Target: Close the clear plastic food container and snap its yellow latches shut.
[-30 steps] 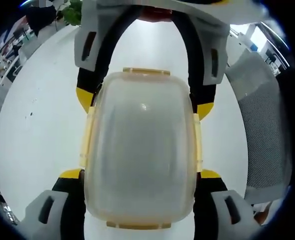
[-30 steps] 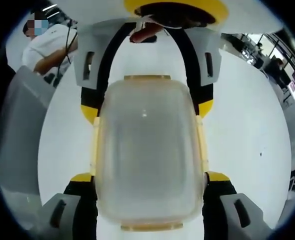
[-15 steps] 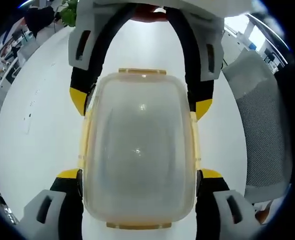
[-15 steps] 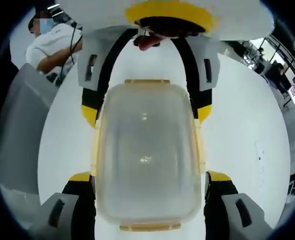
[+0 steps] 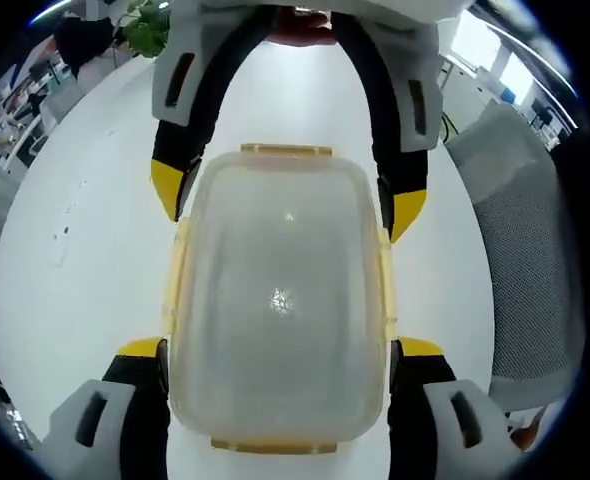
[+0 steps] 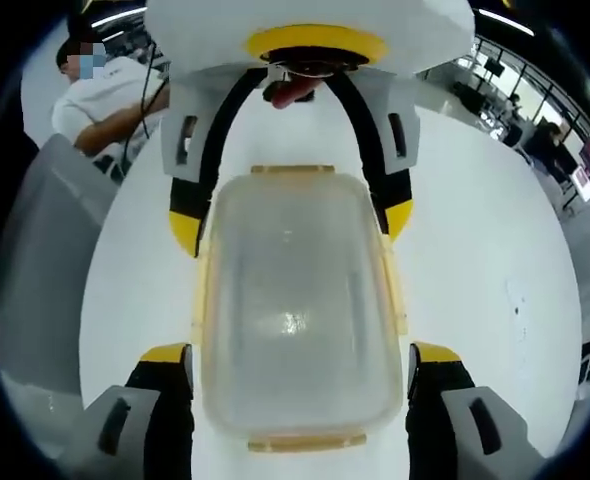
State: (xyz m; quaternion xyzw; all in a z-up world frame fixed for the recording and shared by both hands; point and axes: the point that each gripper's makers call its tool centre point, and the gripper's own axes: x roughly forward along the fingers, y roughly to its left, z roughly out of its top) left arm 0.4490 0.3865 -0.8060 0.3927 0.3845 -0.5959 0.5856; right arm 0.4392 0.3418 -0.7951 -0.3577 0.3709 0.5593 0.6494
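Left gripper (image 5: 280,350) and right gripper (image 6: 300,355) both spread, straddling opposite ends of clear container (image 5: 280,310) on white table (image 5: 75,260), long axis along jaws (side latches (image 6: 393,285) look down, unconfirmed).

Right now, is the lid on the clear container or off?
On. The lid covers the container fully, yellow latches lying along all four edges; whether they are snapped cannot be told.

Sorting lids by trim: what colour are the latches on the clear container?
Yellow. The latches rim the clear container on the white table; clearest in the right gripper view.
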